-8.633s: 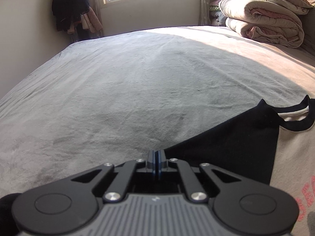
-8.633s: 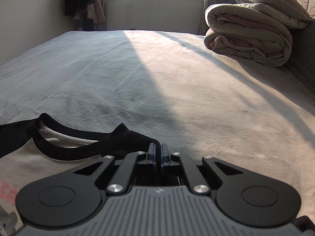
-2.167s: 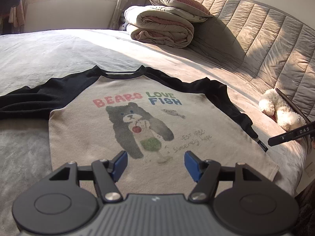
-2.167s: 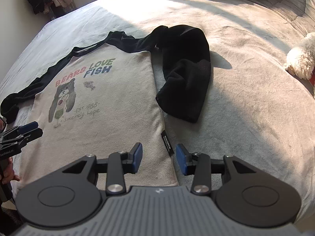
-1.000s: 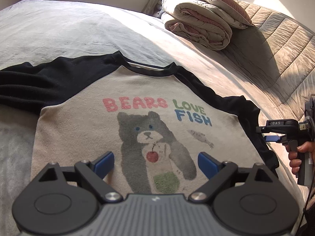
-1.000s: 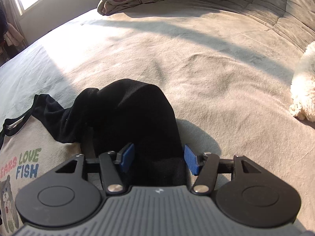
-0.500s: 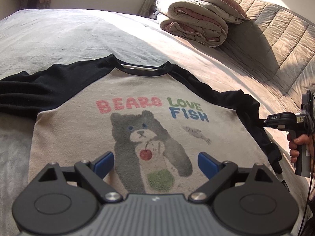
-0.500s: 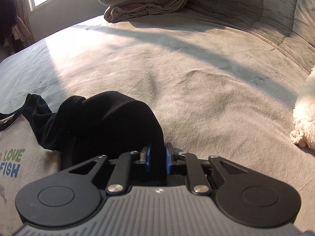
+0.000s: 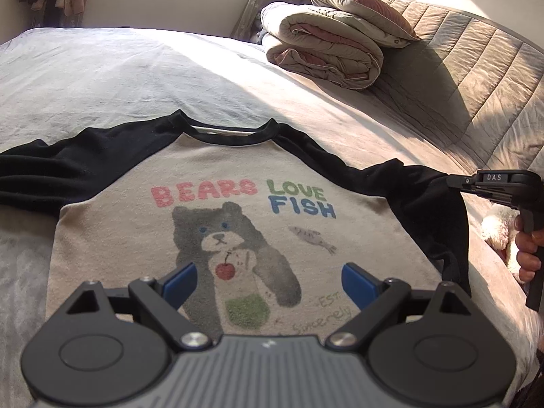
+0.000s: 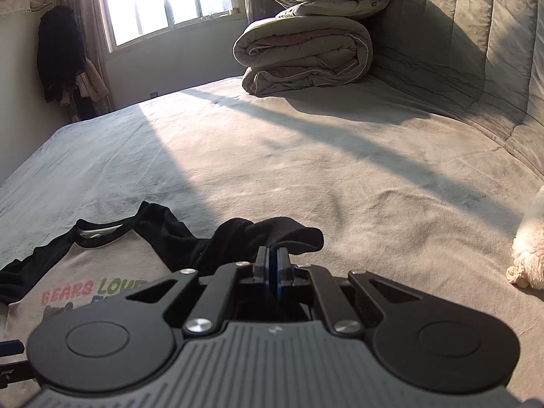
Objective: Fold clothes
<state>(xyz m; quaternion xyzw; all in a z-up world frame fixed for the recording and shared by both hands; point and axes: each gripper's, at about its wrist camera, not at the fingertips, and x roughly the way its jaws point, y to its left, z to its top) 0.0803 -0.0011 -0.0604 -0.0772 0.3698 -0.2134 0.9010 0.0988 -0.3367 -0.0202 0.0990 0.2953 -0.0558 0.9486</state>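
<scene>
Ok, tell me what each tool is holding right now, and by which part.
The right tool is shut on the shirt's black right sleeve, pinched near its cuff end. The left tool is open over the shirt front, holding nothing.

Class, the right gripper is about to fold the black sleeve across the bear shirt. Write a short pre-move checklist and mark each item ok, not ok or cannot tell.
1. Right gripper shut on the black sleeve: ok.
2. Left gripper open, holding nothing: ok.
3. Shirt body flat, print up: ok.
4. Other sleeve spread flat: ok.
5. Plush toy apart from the shirt: ok.
6. Sleeve cuff fully pinched: cannot tell.
</scene>
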